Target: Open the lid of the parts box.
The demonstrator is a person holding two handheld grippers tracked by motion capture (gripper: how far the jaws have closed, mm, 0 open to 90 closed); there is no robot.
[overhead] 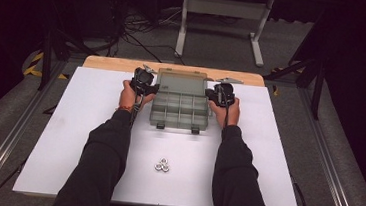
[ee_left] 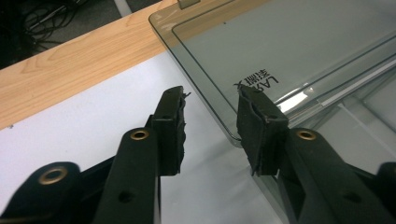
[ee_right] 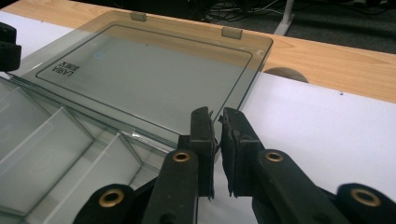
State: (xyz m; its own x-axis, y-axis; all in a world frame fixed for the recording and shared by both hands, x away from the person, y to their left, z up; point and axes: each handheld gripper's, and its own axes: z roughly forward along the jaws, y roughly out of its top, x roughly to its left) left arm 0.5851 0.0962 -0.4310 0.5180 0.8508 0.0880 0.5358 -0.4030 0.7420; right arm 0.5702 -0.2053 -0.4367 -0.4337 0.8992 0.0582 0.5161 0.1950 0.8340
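I see the clear compartment box (overhead: 179,107) lying open at the far middle of the white table (overhead: 77,139), its lid (ee_right: 154,79) flat behind it. My left gripper (ee_left: 210,121) stands open beside the lid's corner. My right gripper (ee_right: 217,135) pinches the lid's other edge. 3 metal rings (overhead: 163,165) lie nearer me.

— What do you have in front of you?
— Your clear compartment box (overhead: 178,108) sits open at the white mat's far edge, compartments looking empty.
— And its lid?
— The smoky lid (ee_right: 149,79) lies back flat.
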